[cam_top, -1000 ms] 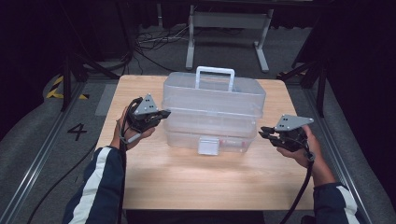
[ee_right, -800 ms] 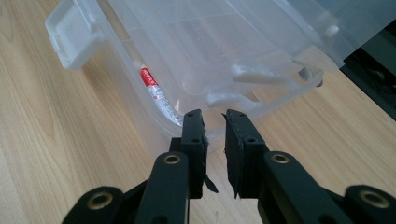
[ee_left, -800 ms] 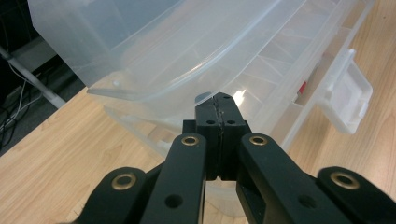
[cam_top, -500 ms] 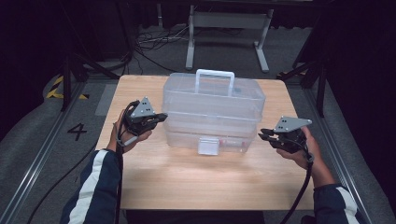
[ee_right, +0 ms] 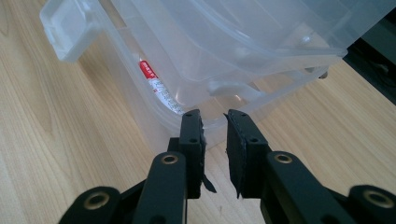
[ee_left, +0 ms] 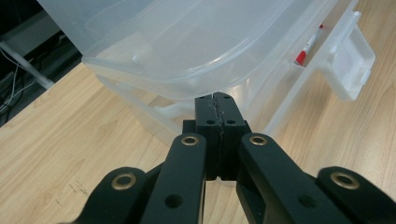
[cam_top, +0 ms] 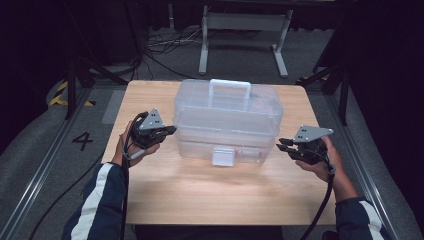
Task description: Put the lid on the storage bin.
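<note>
Two grippers flank clear plastic storage box (cam_top: 226, 120) at table (cam_top: 200, 195) centre. My left gripper (cam_top: 172, 130) clenched on nothing, tips just beside box's left end under lid rim. My right gripper (cam_top: 281, 145) parted slightly, empty, jaws just been opening, aimed at right end. Front latch (cam_top: 223, 156) down. My guess: positioned at both ends for grip or lift.

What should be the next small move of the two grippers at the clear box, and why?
Probably ease the right gripper forward to the end of the clear box. Its jaws stand slightly apart with nothing between them, short of the wall, while the shut left gripper already sits against the rim at the other end.
</note>
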A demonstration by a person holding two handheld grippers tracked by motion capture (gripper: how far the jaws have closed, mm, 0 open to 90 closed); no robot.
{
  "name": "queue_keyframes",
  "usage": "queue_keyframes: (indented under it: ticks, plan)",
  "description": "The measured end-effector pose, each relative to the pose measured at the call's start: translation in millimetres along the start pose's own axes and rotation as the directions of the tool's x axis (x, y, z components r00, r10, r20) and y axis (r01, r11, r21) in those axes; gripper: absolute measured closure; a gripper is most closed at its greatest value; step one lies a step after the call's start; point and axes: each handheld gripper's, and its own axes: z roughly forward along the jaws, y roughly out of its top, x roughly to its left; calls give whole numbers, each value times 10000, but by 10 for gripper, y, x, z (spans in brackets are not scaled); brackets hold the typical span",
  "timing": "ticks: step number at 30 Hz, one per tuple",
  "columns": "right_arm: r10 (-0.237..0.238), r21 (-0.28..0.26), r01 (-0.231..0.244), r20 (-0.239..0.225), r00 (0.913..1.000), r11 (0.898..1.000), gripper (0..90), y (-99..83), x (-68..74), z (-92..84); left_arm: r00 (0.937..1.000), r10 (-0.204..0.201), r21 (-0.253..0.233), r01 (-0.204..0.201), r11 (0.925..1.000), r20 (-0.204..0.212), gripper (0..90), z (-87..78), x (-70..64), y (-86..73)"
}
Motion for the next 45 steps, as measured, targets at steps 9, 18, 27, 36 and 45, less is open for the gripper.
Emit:
queue_keyframes:
  ticks: [9, 18, 27, 36, 45]
  plan:
    - [27, 1, -27, -27, 10000, 10000, 758, -18, 1, 14, 9999, 137, 399, -140, 9991, 64, 900, 34, -28, -46]
    - [22, 166, -20, -103, 9999, 9999, 753, -33, 12, 49, 9998, 174, 727, -181, 9972, 95, 900, 58, -45, -103]
    - [-1, 199, 4, -145, 9999, 9998, 753, -38, 20, 69, 9996, 292, 1095, -295, 9935, 39, 900, 107, -64, -152]
    - [13, 221, -9, -160, 9999, 9998, 751, -44, 23, 83, 9994, 333, 1235, -328, 9918, -15, 900, 121, -75, -168]
    - [5, 213, 0, -215, 9998, 9998, 747, -43, 33, 87, 9995, 308, 1341, -293, 9905, -94, 900, 131, -87, -204]
